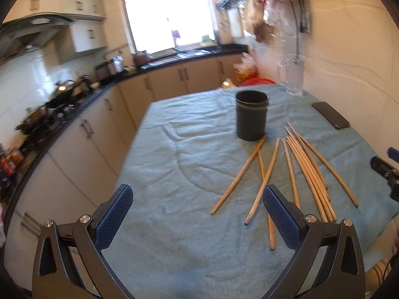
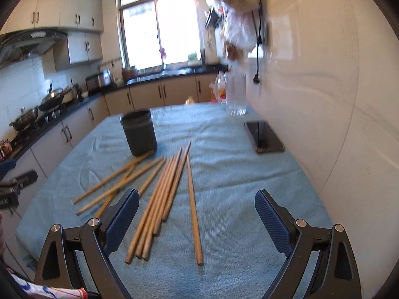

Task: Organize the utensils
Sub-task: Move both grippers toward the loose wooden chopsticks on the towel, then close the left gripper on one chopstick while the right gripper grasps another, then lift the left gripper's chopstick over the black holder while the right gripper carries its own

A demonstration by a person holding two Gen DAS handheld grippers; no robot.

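Several wooden chopsticks [image 1: 306, 169] lie loose on a table under a blue-green cloth [image 1: 174, 154]; they also show in the right wrist view [image 2: 159, 199]. A dark cylindrical holder [image 1: 251, 114] stands upright just beyond them, empty as far as I can see, and shows in the right wrist view [image 2: 139, 132]. My left gripper [image 1: 197, 214] is open and empty above the cloth, left of the chopsticks. My right gripper [image 2: 197, 214] is open and empty, hovering over the near ends of the chopsticks.
A black phone [image 2: 264, 137] lies near the wall at the table's right side. A clear glass jug [image 2: 235, 94] stands at the far right corner. Kitchen counters with pots [image 2: 27, 119] run along the left. Bags hang on the wall [image 2: 237, 12].
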